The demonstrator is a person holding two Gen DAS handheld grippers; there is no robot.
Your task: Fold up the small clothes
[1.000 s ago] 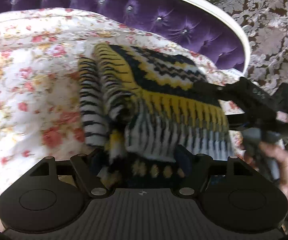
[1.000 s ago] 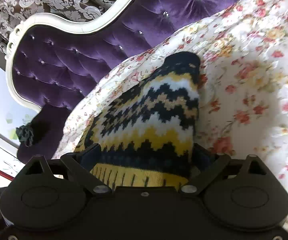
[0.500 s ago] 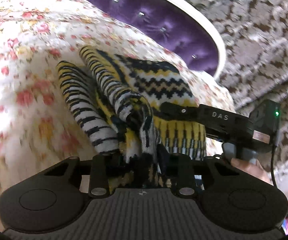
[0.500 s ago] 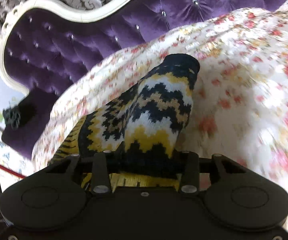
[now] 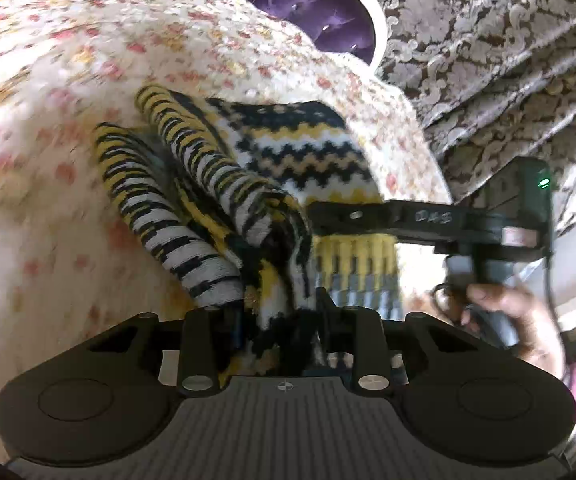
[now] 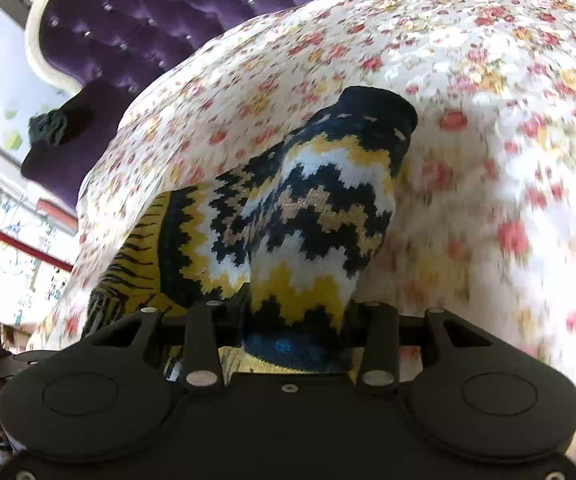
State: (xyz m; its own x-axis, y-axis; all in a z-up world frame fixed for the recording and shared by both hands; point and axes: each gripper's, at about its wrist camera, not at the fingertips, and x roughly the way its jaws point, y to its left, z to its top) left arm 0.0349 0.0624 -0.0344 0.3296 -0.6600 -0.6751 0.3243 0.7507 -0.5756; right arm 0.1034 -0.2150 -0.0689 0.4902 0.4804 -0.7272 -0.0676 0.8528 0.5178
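Where both tools (image 5: 280,320) (image 6: 294,322) pinch, sweater (image 5: 300,148) hem bunched, bedspread (image 6: 488,80) beyond.

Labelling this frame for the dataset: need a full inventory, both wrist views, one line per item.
Knitted zigzag-patterned sweater: 1, yellow, black and white, bunched on the bedspread, pinched by both grippers.
Floral quilted bedspread: 1, white with red and yellow flowers, under the sweater.
Tufted velvet headboard: 1, purple with a white frame, behind the bedspread.
Damask curtain: 1, brown and silver, at the right of the left wrist view.
Left gripper: 1, black, shut on sweater.
Right gripper: 1, black, shut on sweater.
Right hand: 1, on the right gripper's handle.
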